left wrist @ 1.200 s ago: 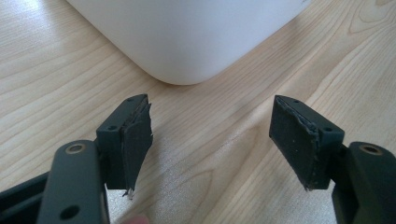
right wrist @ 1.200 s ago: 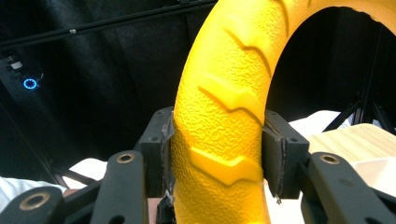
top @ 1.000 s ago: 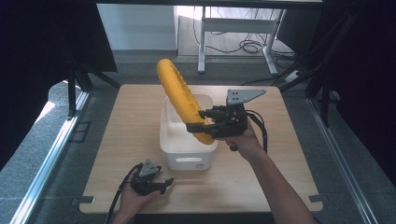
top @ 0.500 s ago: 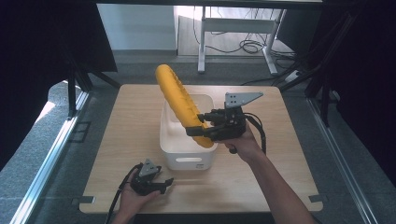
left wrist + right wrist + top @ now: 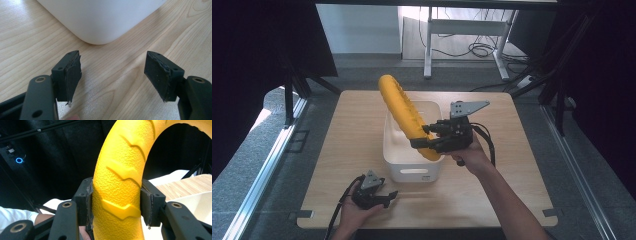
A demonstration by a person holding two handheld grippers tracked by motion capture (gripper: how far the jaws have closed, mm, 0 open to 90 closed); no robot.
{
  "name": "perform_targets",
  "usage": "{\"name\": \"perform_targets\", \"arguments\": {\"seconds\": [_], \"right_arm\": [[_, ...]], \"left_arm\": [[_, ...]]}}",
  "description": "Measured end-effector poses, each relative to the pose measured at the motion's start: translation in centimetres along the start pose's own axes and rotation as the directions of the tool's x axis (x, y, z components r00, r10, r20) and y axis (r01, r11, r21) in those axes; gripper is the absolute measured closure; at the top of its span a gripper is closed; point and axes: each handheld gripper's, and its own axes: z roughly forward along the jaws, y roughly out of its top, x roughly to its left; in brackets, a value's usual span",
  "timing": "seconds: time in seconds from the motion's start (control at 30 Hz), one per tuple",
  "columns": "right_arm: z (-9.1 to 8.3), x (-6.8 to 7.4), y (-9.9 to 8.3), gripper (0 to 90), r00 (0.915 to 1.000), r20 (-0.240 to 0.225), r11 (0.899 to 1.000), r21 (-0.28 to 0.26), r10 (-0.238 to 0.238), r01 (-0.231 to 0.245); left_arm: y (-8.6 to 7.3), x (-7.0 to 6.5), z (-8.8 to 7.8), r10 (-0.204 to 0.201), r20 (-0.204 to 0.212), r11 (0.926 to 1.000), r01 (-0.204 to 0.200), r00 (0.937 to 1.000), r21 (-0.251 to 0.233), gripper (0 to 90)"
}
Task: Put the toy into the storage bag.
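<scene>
Yellow ring (image 5: 404, 112): a ribbed, tyre-like hoop of textured yellow material, seen edge-on in the high view as a long bar. Its long axis runs from 11 o'clock at the upper end to 5 o'clock at the lower end, tilted up off the bench (image 5: 522, 150). The lower end sits over the right half of the white bin (image 5: 399, 160), at about rim level; the upper end rises beyond the bin's far left corner. In the right gripper view the ring (image 5: 120, 177) curves up and over to 1 o'clock.

Right hand-held gripper (image 5: 428, 141): jaws closed on the ring's lower part, one pad (image 5: 86, 206) pressed on each flank of the tread. Grip is firm; ring clear of the bench.

Left hand-held gripper (image 5: 384, 196): rests low at the bench's near edge, at 7 o'clock from the bin. Jaws stand wide apart with bare wood between them and hold nothing. The bin's rounded corner (image 5: 100, 27) lies just ahead at 12 o'clock, not touched.
</scene>
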Motion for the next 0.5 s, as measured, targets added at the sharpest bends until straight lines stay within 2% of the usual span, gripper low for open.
{"name": "perform_targets", "arguments": {"seconds": [0.5], "right_arm": [[0.61, -0.79, -1.03, 51.1, 0.9998, 0.004, 1.0, 0.022, 0.02, -0.02]], "left_arm": [[-0.03, 0.01, 0.02, -0.002, -0.001, 1.0, 0.002, 1.0, 0.0, 29.7]]}}
